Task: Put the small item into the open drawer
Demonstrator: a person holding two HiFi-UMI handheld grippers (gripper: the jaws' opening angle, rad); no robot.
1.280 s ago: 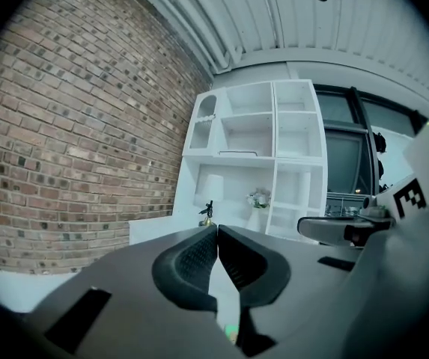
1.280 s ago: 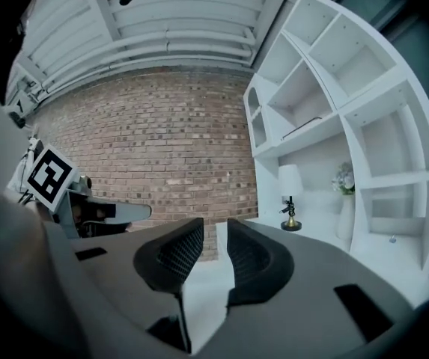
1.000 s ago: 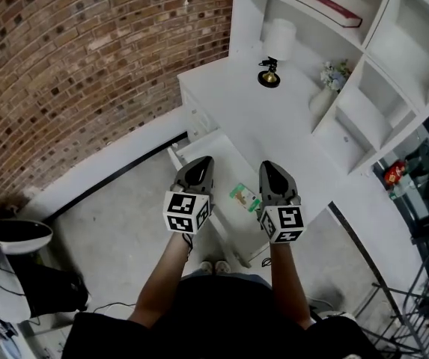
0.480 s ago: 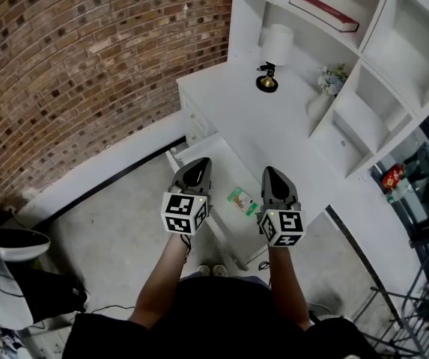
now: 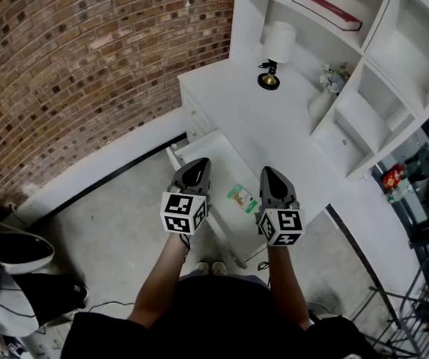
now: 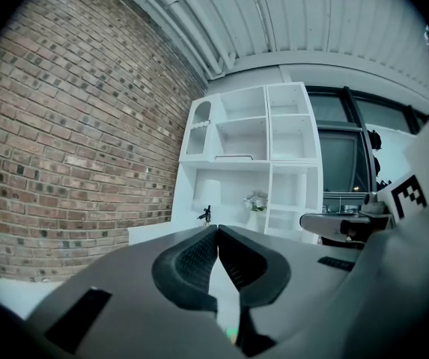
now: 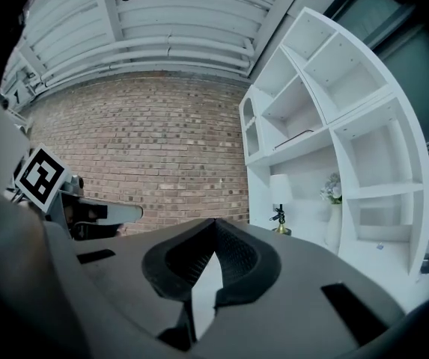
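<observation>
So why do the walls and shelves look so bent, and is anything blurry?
Head view: the wide lens bows the brick wall; light is even. Left gripper view: black corners, shelves lean, the near fingers look slightly soft. Right gripper view: shelves curve strongly.

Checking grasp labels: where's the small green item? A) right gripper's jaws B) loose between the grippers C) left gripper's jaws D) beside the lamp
B: the small green item lies loose between the left gripper and right gripper, both with jaws shut on nothing.
</observation>
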